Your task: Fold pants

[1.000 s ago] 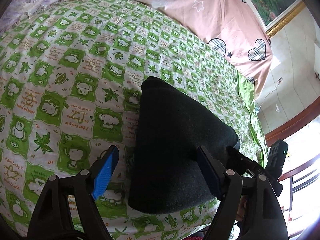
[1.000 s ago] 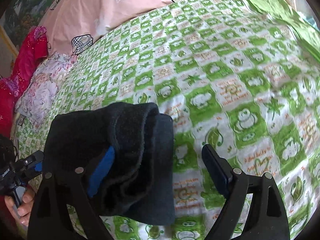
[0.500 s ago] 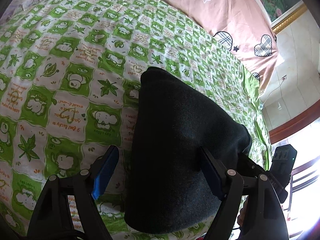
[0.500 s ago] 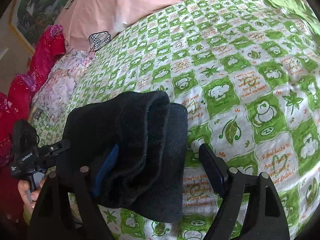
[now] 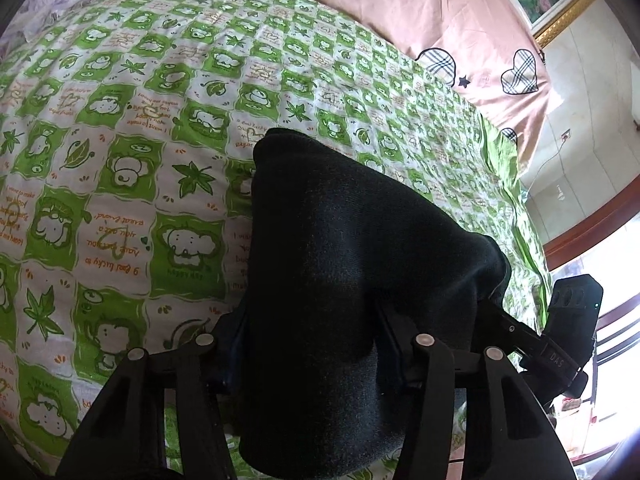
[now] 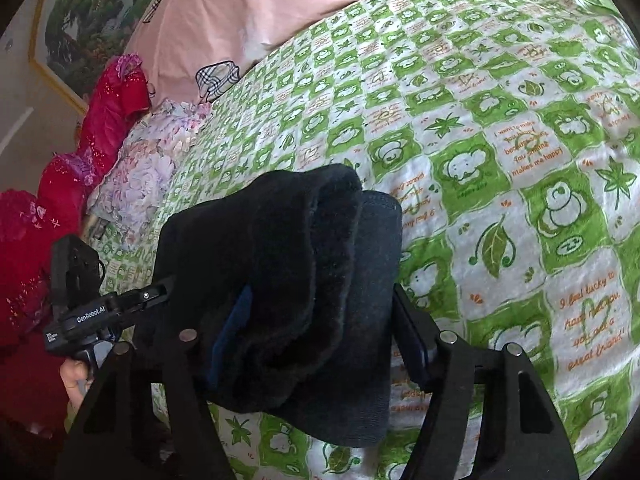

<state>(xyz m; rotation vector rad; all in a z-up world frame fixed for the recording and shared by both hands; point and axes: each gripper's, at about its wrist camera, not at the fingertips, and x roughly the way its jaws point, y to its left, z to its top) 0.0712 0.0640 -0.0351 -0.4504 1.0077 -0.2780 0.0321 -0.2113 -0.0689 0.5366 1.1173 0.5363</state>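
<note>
**Folded Pants Clamped From Both Ends**

Looking along the left gripper [image 5: 310,344], the dark pants [image 5: 352,272] fill the space between its two arms, which press into the fabric on either side: the claw is pinched on the bundle. The cloth sits as a thick, rounded pad, its far end resting on or hanging just over the green checked bedsheet [image 5: 120,168] (contact underneath is hidden). The other tool shows at the right edge, and a pink quilt [image 5: 440,20] lies across the head of the bed.

Seen from the right gripper [image 6: 320,320], the same pants [image 6: 288,280] show their layers: a fuzzy inner roll stacked against a smoother outer panel. One blue pad is buried in the folds and the other presses the outer panel, so this claw too is closed on the pants. The left tool and the bare hand [image 6: 74,376] holding it appear at the left, near a flowered pillow [image 6: 140,176].

By my judgement the fold is nearly done and the bundle awaits setting down. The risk is uneven release: if one claw lets go first, the stacked layers could slide apart and the roll spring open. Each grip bites only part of the thickness, so a quick lift could shed the loose outer panel.
</note>
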